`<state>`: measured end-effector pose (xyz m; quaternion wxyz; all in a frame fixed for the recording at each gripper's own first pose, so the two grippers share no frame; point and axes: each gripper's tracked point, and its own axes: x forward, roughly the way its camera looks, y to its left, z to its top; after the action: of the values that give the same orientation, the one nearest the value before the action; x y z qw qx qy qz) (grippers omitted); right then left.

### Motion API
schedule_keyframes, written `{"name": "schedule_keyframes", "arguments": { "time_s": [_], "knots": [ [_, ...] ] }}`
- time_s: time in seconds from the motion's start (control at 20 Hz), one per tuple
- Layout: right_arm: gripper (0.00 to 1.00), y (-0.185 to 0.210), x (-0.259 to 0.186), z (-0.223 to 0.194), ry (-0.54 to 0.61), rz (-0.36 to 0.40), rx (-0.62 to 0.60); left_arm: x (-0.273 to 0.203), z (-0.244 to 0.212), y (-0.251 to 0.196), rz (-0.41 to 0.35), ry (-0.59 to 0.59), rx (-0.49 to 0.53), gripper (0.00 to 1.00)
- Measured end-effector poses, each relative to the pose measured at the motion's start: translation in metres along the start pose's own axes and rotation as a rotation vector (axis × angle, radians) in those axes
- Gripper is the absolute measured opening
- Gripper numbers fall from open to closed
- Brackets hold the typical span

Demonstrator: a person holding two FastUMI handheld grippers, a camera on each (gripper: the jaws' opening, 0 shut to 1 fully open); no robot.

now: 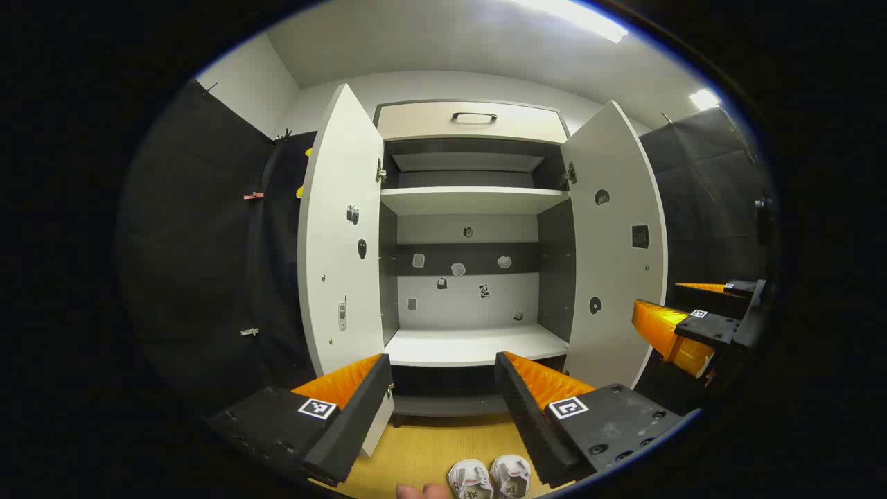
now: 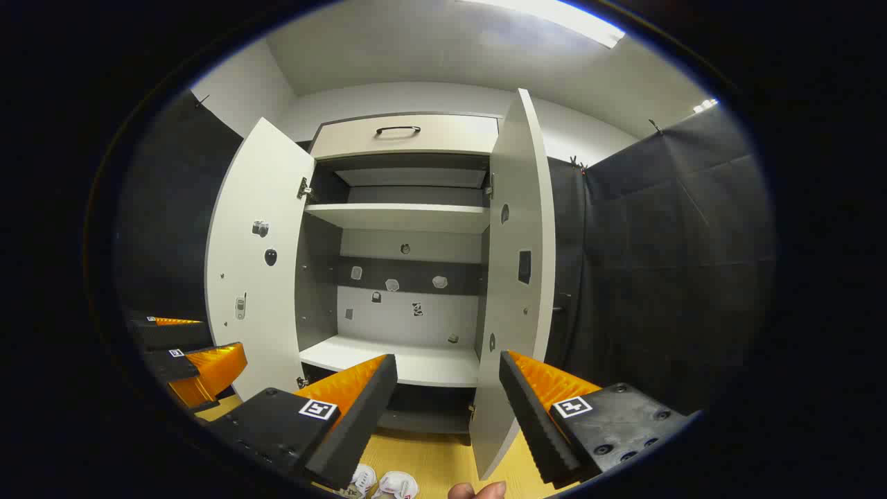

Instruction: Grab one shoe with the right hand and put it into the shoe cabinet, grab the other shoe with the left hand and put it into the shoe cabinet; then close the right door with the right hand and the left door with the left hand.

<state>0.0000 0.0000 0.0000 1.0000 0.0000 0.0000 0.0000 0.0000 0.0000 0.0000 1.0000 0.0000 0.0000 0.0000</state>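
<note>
Both grippers' fingers were spread apart, grasping nothing: left gripper (image 1: 443, 409), right gripper (image 2: 447, 409).
Two white shoes (image 1: 488, 478) sat on the floor before the open shoe cabinet (image 1: 471, 343).

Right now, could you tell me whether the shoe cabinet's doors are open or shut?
Open. The left door and right door both swing outward, showing bare shelves inside; the shoes sit on the floor.
</note>
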Motion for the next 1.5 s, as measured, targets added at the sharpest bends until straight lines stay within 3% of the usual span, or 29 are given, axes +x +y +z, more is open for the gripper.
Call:
{"name": "schedule_keyframes", "arguments": {
  "time_s": [1.2,1.5],
  "knots": [
    [0.96,0.005,0.000,-0.004,0.012,-0.012,0.007,0.016,-0.001,0.007,-0.020,-0.012,-0.022,0.95],
    [0.97,0.016,-0.009,-0.017,0.050,0.017,0.015,0.015,0.001,0.023,-0.009,-0.038,-0.012,0.95]
  ]
}}
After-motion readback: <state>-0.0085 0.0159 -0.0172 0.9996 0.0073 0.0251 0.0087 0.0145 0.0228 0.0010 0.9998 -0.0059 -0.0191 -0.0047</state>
